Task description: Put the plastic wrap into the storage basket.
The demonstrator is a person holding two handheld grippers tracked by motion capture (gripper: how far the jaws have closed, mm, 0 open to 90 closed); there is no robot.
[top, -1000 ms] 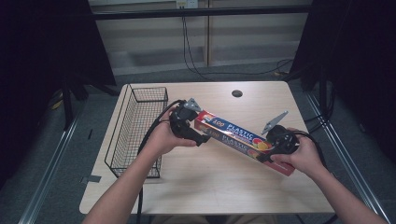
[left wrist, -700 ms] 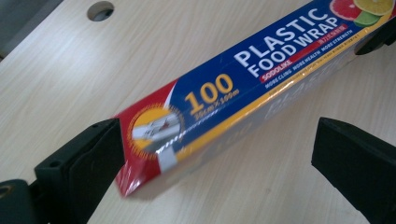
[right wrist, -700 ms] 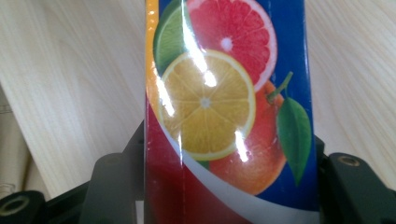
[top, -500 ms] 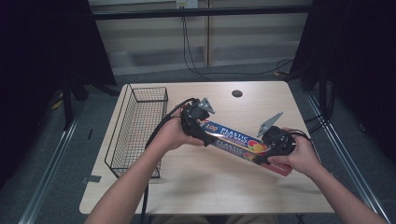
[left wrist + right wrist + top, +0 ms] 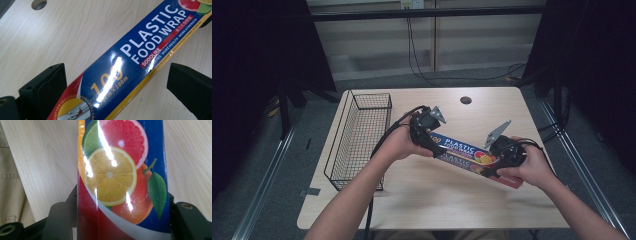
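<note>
Two claws work one long box of plastic food wrap [image 5: 464,156], held just above the light wood surface [image 5: 427,200] near its middle, lying slantwise from upper left to lower right in the high view; the right claw [image 5: 498,167] is clenched on the box's fruit-printed end, its jaws pressed flat vs. both sides of the box [image 5: 120,182] in the right gripper view; the left claw [image 5: 428,142] sits at the other end, w/ the box [image 5: 125,67] running between its jaws in the left gripper view; the left jaw is right at the box edge, the right jaw stands clear w/ bare wood showing in the gap, so this claw is released, not gripping; a black wire basket [image 5: 360,137] stands on the surface's left side, just beside the left forearm, apart from the box; a small round hole [image 5: 466,100] sits in the surface near the far edge, well apart from the box.
</note>
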